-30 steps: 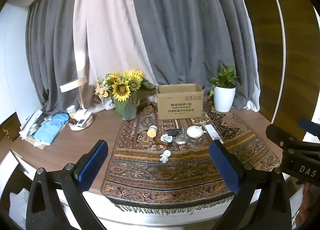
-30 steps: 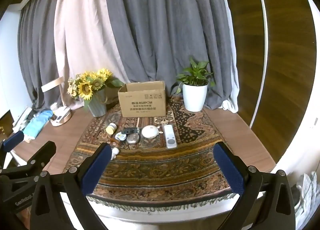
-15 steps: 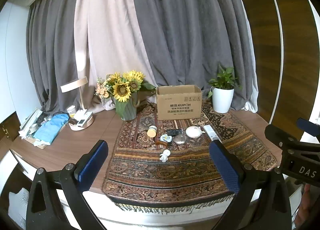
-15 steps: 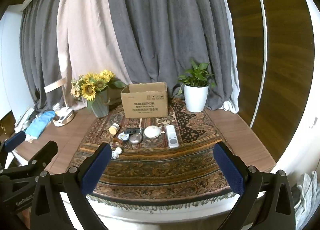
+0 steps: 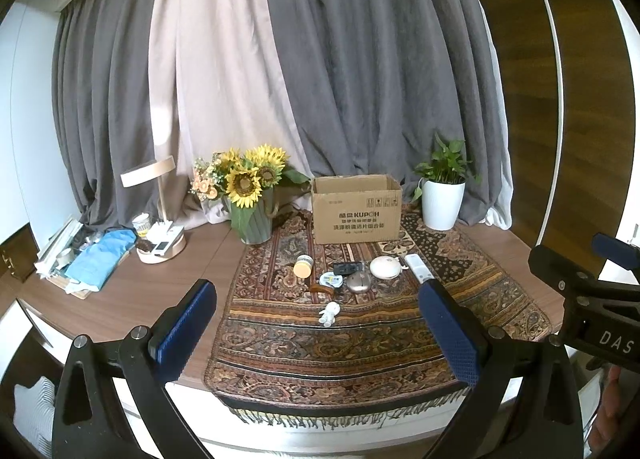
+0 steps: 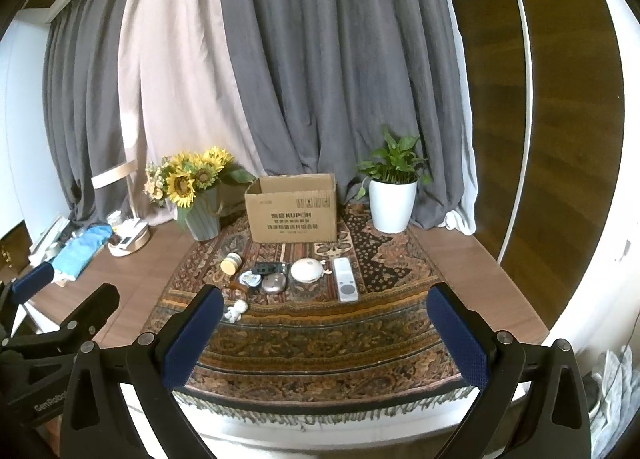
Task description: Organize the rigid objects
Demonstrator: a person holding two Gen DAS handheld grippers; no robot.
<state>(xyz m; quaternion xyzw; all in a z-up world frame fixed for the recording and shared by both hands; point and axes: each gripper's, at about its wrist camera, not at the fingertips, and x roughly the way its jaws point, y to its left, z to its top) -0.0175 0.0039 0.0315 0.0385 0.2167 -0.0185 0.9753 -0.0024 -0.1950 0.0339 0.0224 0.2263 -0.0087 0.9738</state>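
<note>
Several small objects lie in a cluster on a patterned rug (image 5: 360,343): a white remote (image 6: 345,279), a round white disc (image 6: 306,270), a grey mouse (image 6: 274,283), a black device (image 6: 269,268), a small jar (image 6: 231,263), a round tin (image 6: 250,280) and a white figurine (image 6: 236,310). An open cardboard box (image 6: 294,208) stands behind them. My left gripper (image 5: 316,329) is open and empty, well short of the objects. My right gripper (image 6: 324,333) is open and empty too, near the table's front edge.
A sunflower vase (image 5: 252,203) stands left of the box and a white potted plant (image 5: 442,195) right of it. A lamp (image 5: 158,215), a blue cloth (image 5: 102,257) and clutter sit at the table's left end. Curtains hang behind.
Both grippers have tilted slightly so the table sits a little lower in view. Nothing on the table has moved.
</note>
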